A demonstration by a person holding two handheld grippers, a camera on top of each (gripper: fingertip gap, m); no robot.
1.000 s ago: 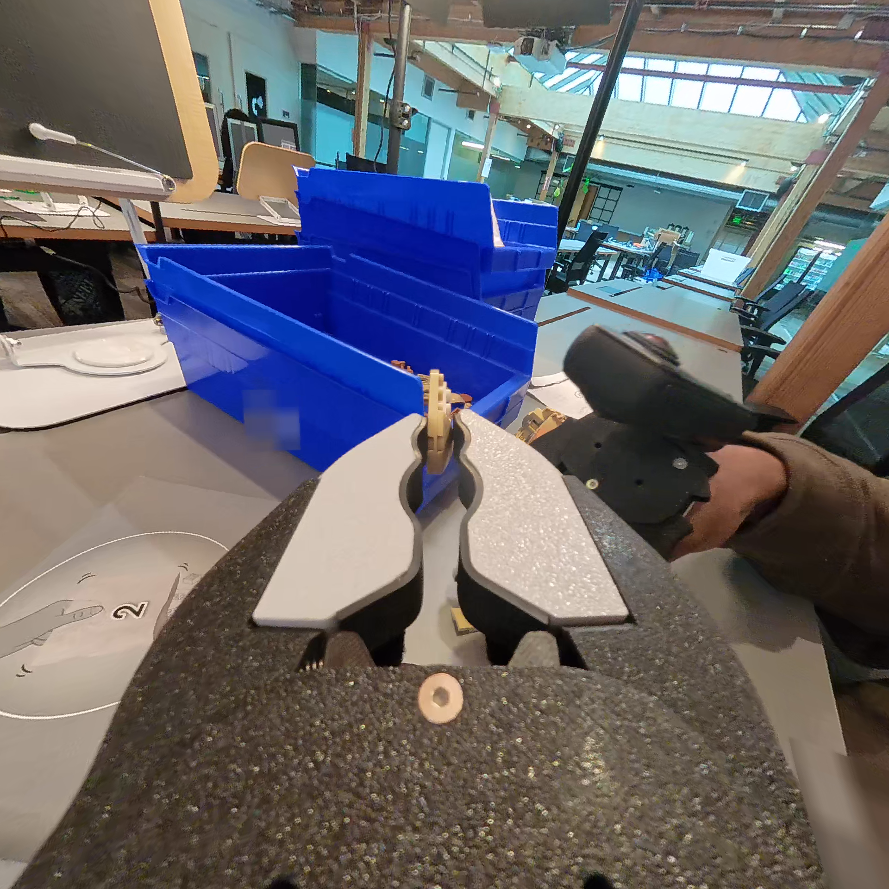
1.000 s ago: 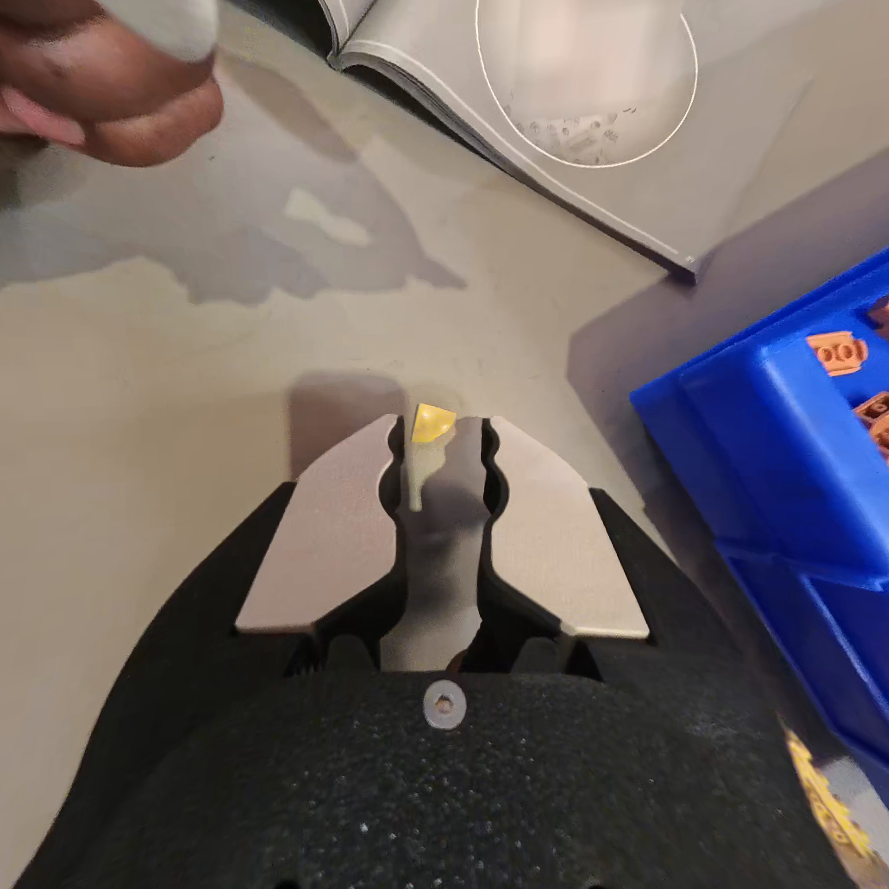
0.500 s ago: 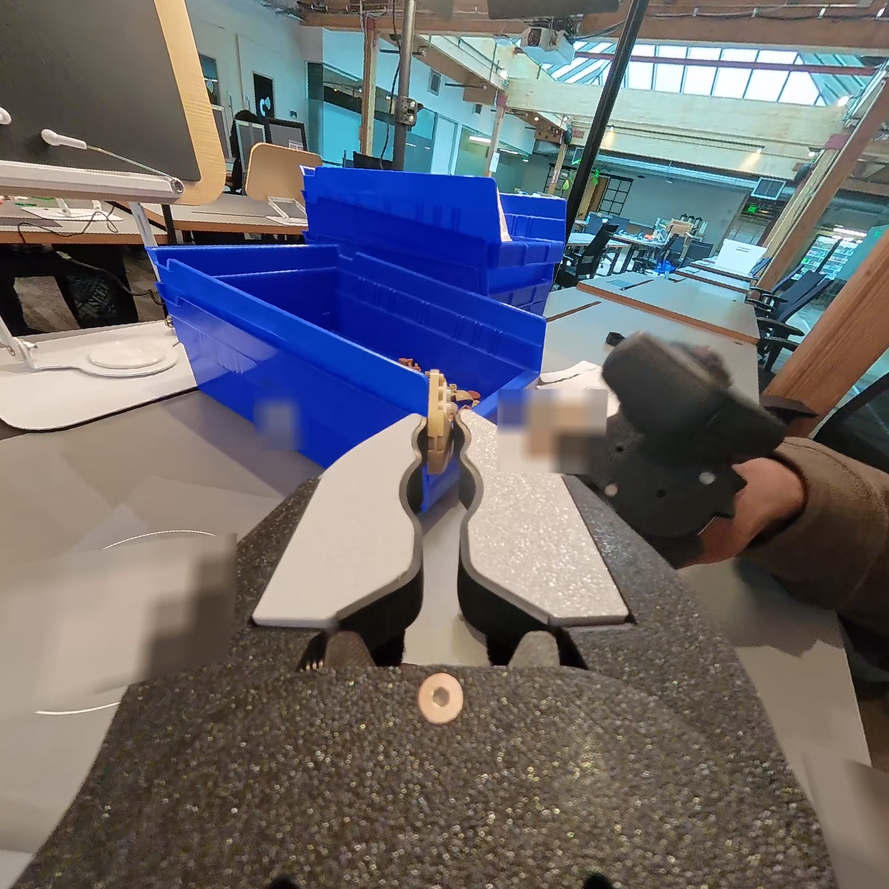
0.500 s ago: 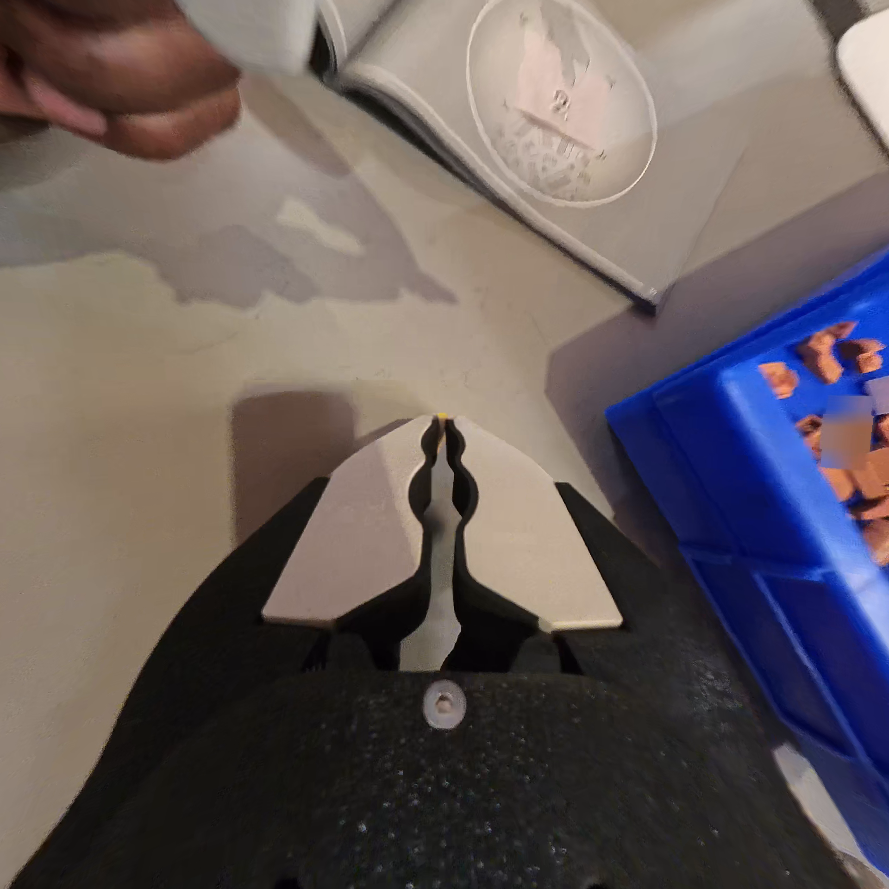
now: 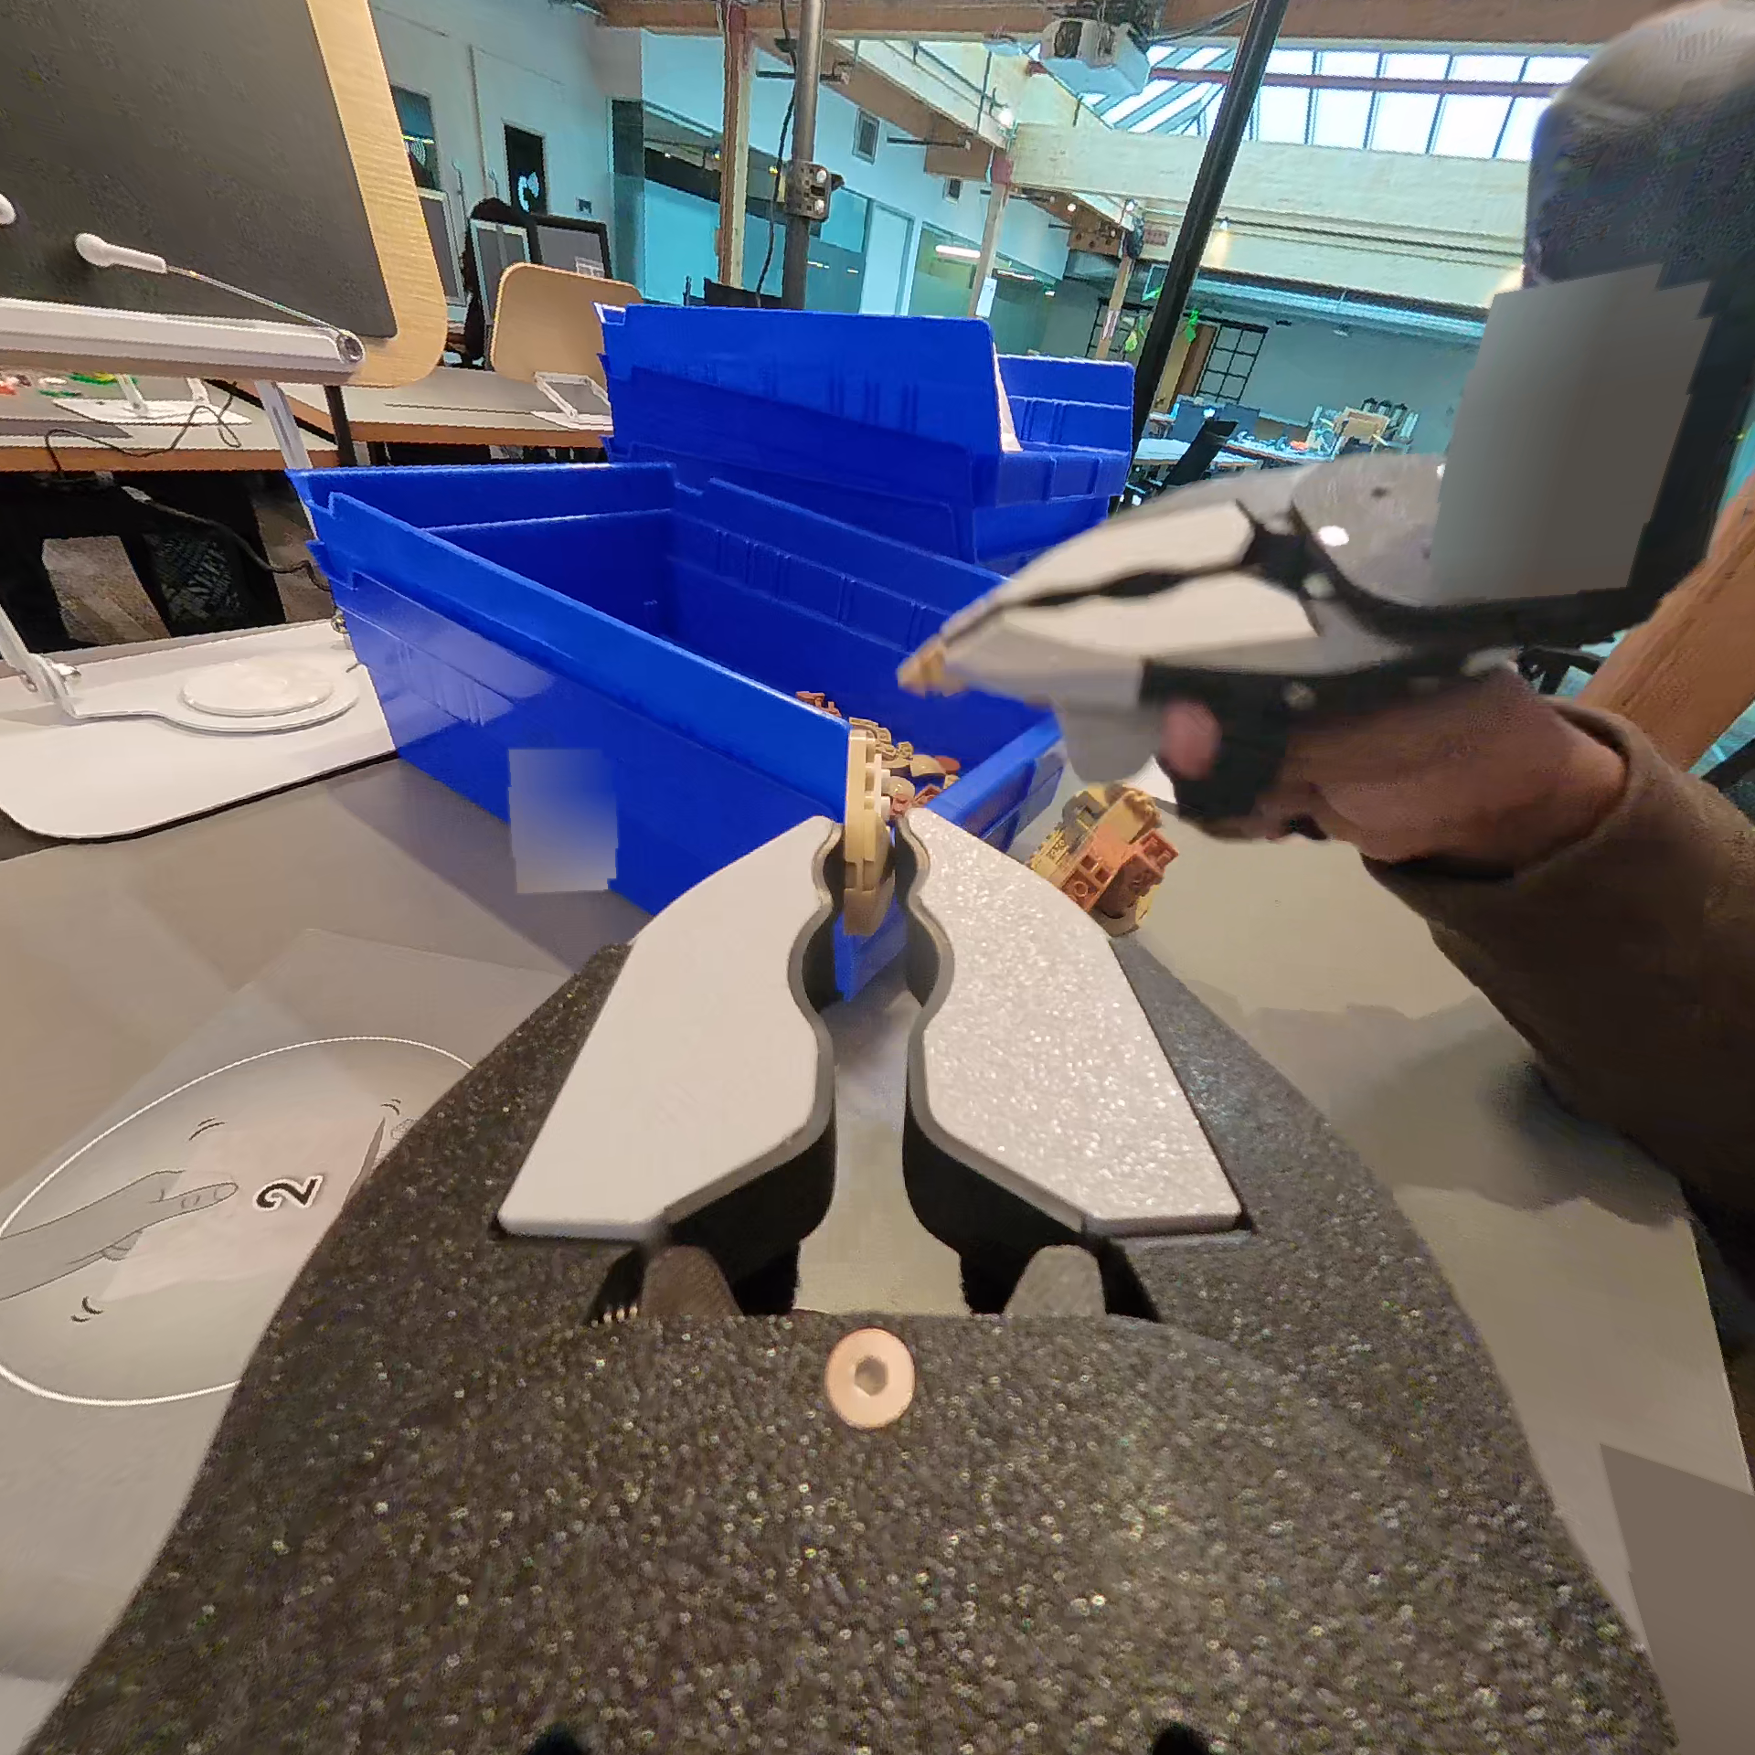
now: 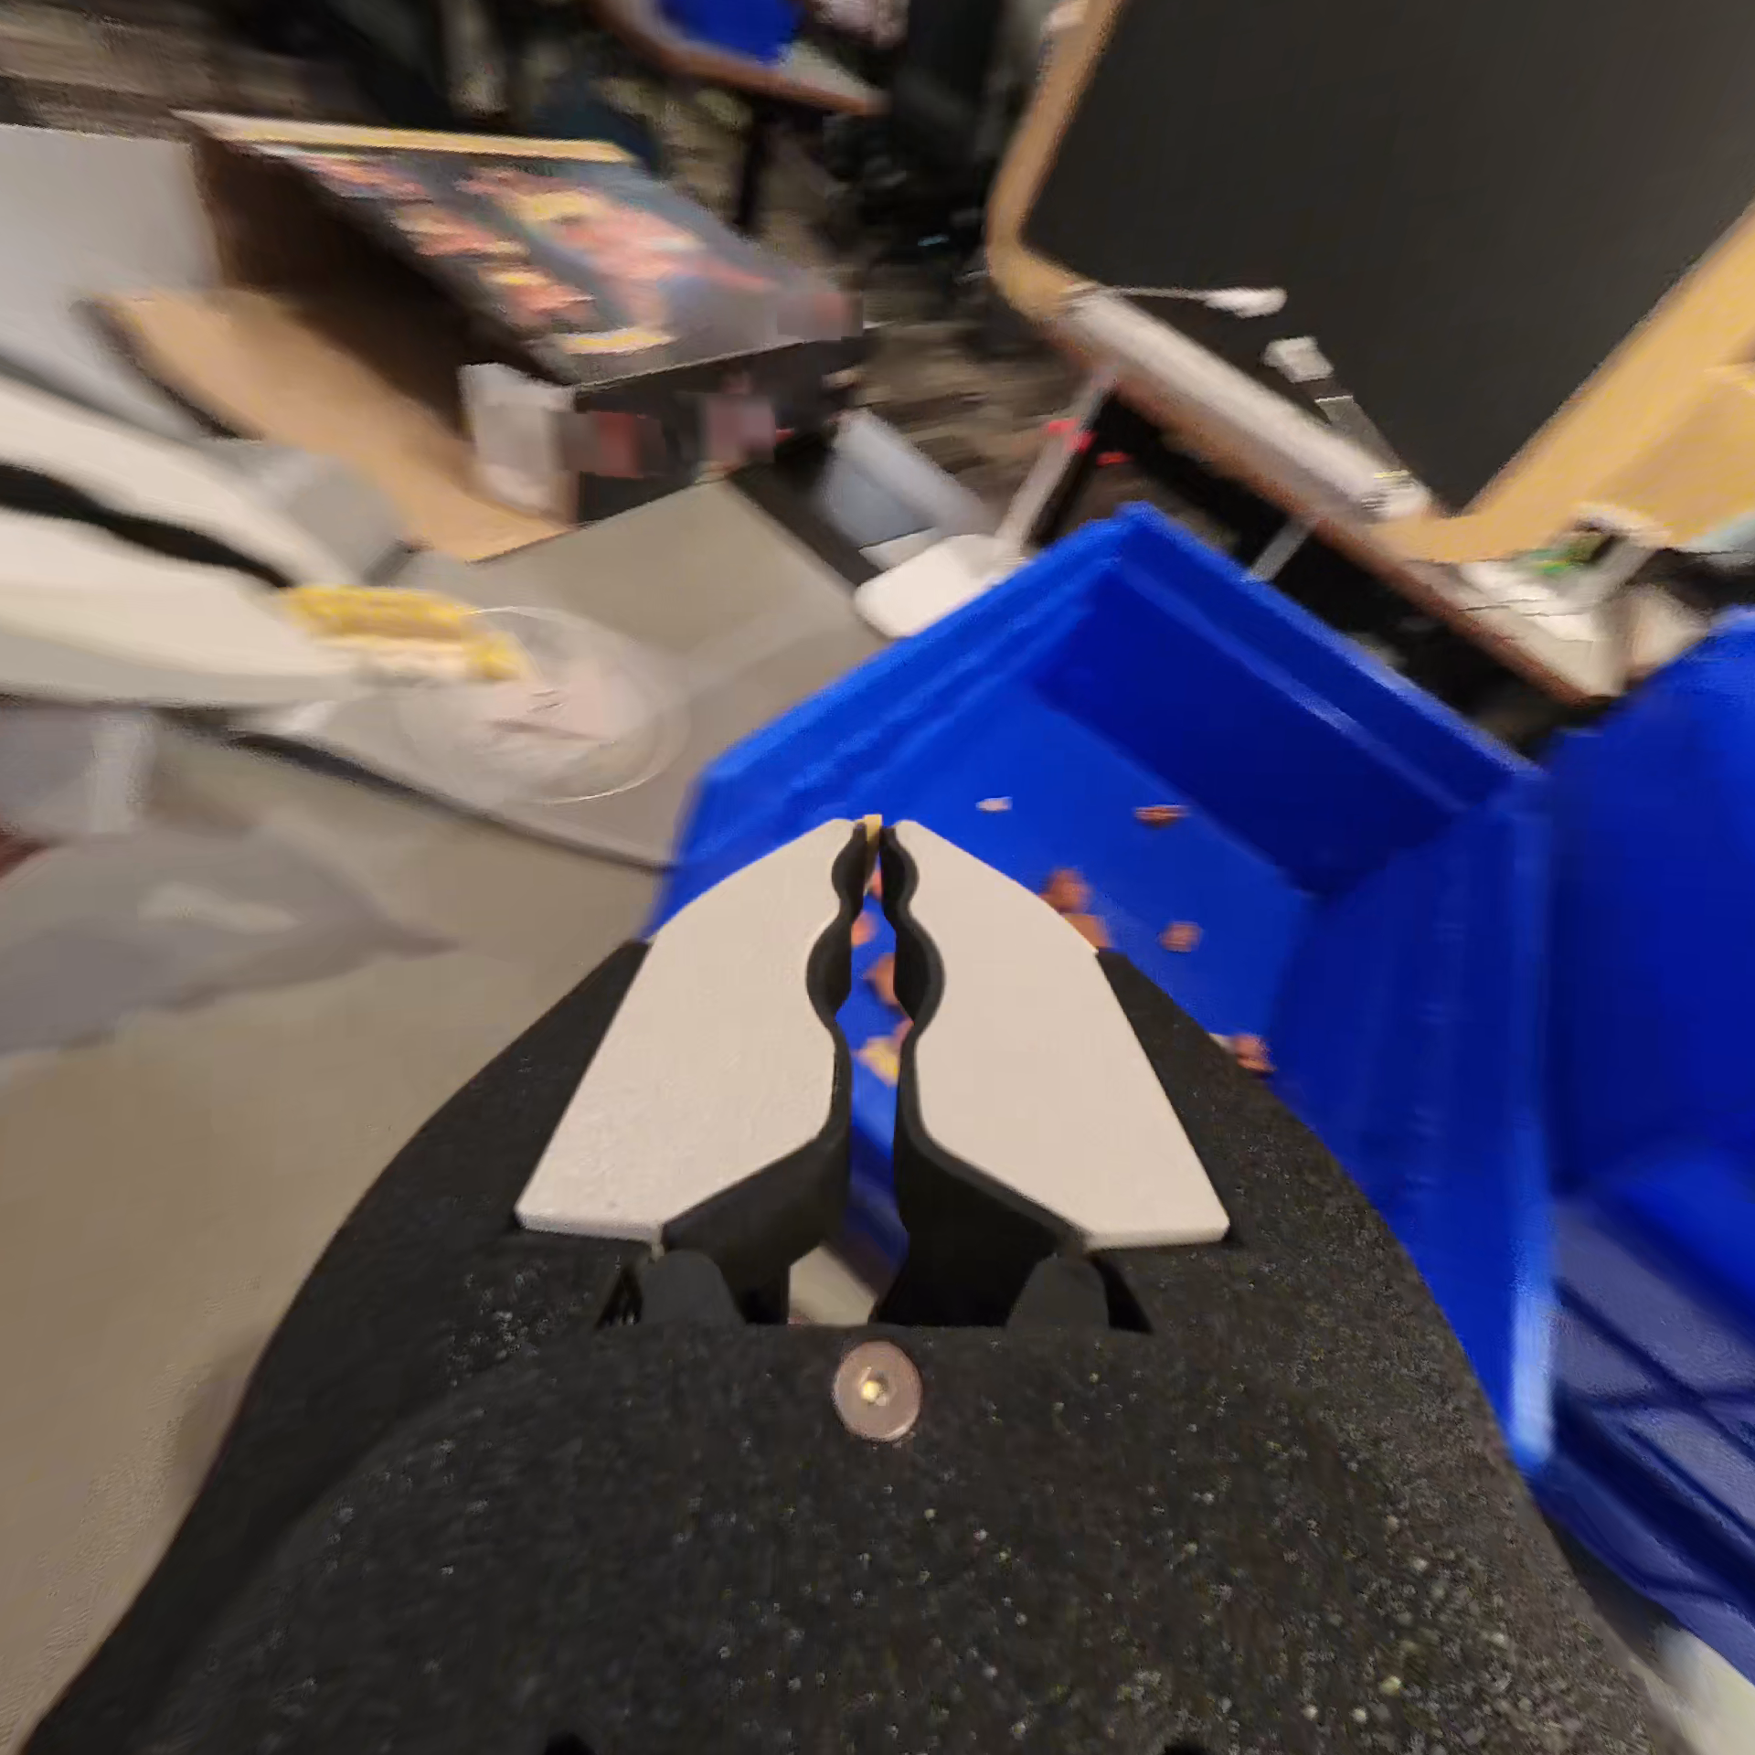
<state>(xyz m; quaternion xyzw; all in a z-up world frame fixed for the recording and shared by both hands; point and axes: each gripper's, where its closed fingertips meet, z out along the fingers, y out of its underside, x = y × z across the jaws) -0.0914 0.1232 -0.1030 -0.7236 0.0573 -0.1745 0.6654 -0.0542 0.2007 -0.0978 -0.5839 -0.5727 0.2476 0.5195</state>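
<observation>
My left gripper (image 5: 866,836) is shut on a tan round plate assembly (image 5: 862,836) held upright on edge, with small tan and brown pieces stuck on its right face. My right gripper (image 6: 872,828) is shut on a small thin tan piece (image 6: 870,836) that pokes out at its tips. In the left wrist view the right gripper (image 5: 926,669) hovers above and right of the plate assembly, its tan piece (image 5: 921,670) pointing left toward it. In the blurred right wrist view the left gripper (image 6: 285,627) shows at far left with the yellowish assembly (image 6: 408,622).
Blue bins (image 5: 665,608) stand behind, the near one holding loose brown and tan pieces (image 5: 912,760). A small tan and brown brick build (image 5: 1102,855) lies on the grey table. An open booklet (image 5: 190,1216) lies left. A lamp base (image 5: 190,722) sits far left. Spacing between my two grippers at the tips: around 10 cm.
My right gripper closed on the small tan piece on the table, lifted it and swung up toward the left gripper's assembly. The left gripper kept its grip and stayed nearly still.
</observation>
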